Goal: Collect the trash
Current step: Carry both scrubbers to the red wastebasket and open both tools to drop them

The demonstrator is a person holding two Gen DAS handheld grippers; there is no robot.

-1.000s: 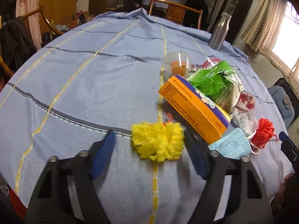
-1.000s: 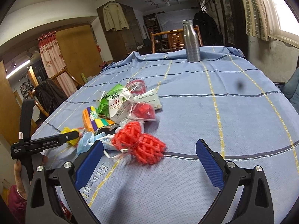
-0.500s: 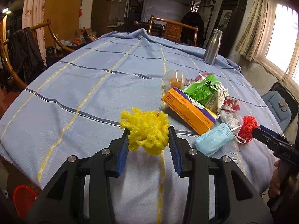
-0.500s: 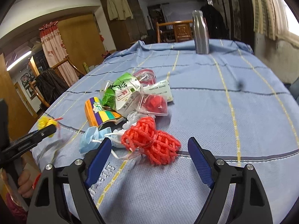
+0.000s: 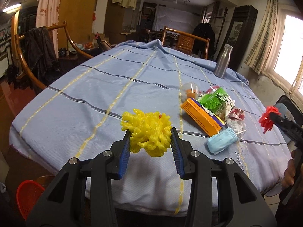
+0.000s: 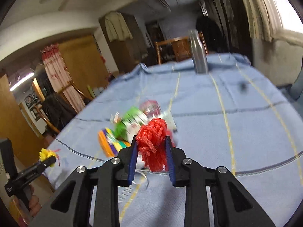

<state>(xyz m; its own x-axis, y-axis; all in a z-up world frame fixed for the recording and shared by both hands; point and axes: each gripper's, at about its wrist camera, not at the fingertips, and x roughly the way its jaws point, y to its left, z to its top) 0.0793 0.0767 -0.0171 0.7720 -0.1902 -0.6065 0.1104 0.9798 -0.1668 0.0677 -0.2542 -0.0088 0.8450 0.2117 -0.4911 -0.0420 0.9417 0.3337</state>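
Note:
My left gripper (image 5: 150, 138) is shut on a yellow foam net (image 5: 146, 132) and holds it above the near edge of the blue tablecloth (image 5: 94, 94). My right gripper (image 6: 151, 145) is shut on a red foam net (image 6: 152, 141), lifted off the table; it also shows in the left wrist view (image 5: 268, 118). On the cloth lie an orange box (image 5: 202, 116), a green packet (image 5: 217, 101), a blue face mask (image 5: 221, 141), a clear cup (image 5: 189, 91) and small clear wrappers (image 5: 235, 120). The right wrist view is blurred.
A steel bottle (image 5: 222, 60) stands at the table's far right. Wooden chairs (image 5: 185, 39) stand around the table, one with a dark coat (image 5: 39, 53). A red basket (image 5: 28, 196) sits on the floor at the near left.
Both grippers closed, the left on the yellow net and the right on the red net. Both nets rose off the table and the grippers drew back.

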